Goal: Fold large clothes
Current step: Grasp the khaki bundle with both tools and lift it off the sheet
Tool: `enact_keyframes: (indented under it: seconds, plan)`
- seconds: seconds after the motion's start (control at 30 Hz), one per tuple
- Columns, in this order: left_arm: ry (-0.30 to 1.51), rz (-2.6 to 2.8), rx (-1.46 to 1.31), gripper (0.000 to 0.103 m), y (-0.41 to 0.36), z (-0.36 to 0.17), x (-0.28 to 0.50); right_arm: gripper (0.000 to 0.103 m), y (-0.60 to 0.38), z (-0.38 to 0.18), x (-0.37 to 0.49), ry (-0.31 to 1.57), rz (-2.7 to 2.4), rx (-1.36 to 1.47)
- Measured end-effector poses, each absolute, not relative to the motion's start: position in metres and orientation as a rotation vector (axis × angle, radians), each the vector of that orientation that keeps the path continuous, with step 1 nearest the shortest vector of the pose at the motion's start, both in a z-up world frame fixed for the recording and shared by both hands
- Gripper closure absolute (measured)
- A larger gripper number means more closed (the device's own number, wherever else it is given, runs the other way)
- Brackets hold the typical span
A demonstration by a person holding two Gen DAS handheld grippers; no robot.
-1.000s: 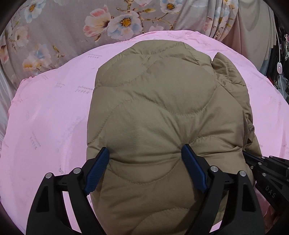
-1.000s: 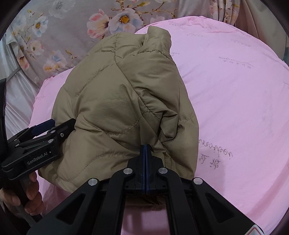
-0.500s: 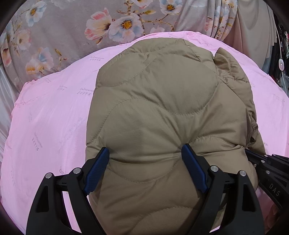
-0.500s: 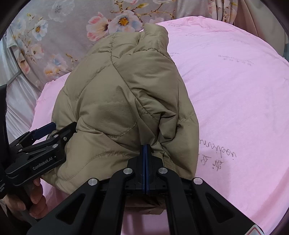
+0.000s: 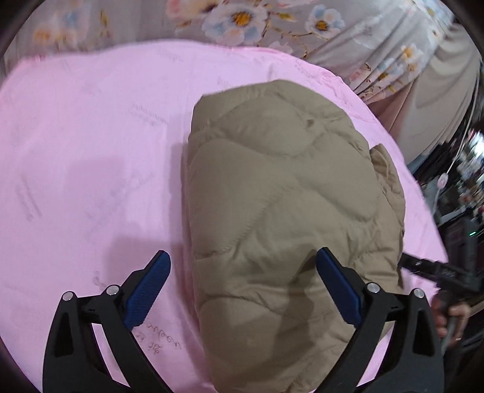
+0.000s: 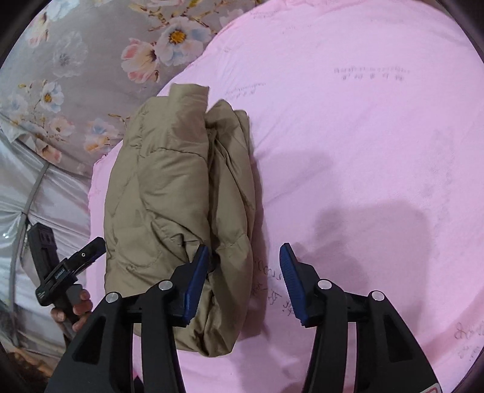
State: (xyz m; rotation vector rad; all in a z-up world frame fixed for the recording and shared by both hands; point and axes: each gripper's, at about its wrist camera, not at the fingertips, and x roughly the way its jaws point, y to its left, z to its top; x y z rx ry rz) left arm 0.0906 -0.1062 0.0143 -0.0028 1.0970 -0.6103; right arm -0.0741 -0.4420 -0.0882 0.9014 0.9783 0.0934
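The right gripper [image 6: 244,272], whose fingers were pressed together on a fold of the jacket half a second ago, now shows its fingers apart and empty, the left finger [image 6: 196,278] at the bundle's near right edge and the right finger over bare pink sheet; the left gripper [image 5: 243,285] keeps its fingers spread wide as before, its right finger [image 5: 338,287] against the quilted top and its left finger over the sheet, where earlier both straddled the padding.

The tan quilted jacket [image 5: 281,211] lies folded in a thick bundle on the pink sheet [image 5: 90,169] of the bed; in the right wrist view the jacket [image 6: 178,205] sits toward the bed's left edge, its stacked layers showing along the right side and a collar-like flap standing at the far end.

Beyond that left edge hang a floral fabric [image 6: 69,90] and a grey-white drape; to the jacket's right the pink sheet [image 6: 363,151] runs broad and bare, marked only by faint printed script and the shadows of the tools; in the left wrist view open sheet also spreads to the bundle's left, with the floral curtain [image 5: 242,21] closing the far side.
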Motion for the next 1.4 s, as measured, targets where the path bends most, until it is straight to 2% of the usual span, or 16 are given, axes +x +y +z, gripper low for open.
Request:
enact_keyframes:
  seconds: [0.13,0.2,0.6,0.67,0.73,0.8,0.9,1.0,1.2,1.4]
  plan:
    - [1.217,-0.723,-0.143,0.008,-0.1,-0.009,0.108,0.051,-0.435,-0.105,-0.062,0.987,0.183,0.975]
    - [1.24,-0.753,-0.176,0.005,-0.102,-0.018,0.112,0.051,-0.432,-0.107,-0.057,0.977,0.224,1.006]
    - [1.2,-0.8,-0.233,0.005,-0.101,-0.033,0.121,0.05,-0.399,-0.113,-0.016,0.898,0.343,1.08]
    - [1.177,-0.799,-0.208,0.005,-0.104,-0.03,0.12,0.055,-0.395,-0.114,-0.013,0.889,0.348,1.068]
    - [1.142,-0.797,-0.178,0.005,-0.107,-0.025,0.119,0.065,-0.391,-0.11,-0.01,0.865,0.346,1.074]
    - [1.097,-0.796,-0.154,0.015,-0.106,-0.017,0.118,0.076,-0.385,-0.097,-0.01,0.834,0.318,1.031]
    - [1.003,-0.82,-0.125,0.029,-0.101,0.005,0.118,0.08,-0.375,-0.067,-0.003,0.778,0.299,0.945]
    - [0.886,-0.839,-0.091,0.037,-0.093,0.033,0.123,0.083,-0.361,-0.027,0.011,0.697,0.299,0.826]
    - [0.679,-0.822,-0.009,0.039,-0.081,0.085,0.149,0.084,-0.328,0.041,0.068,0.576,0.287,0.606]
    - [0.551,-0.755,0.014,0.039,-0.045,0.114,0.212,0.084,-0.299,0.066,0.148,0.518,0.316,0.522]
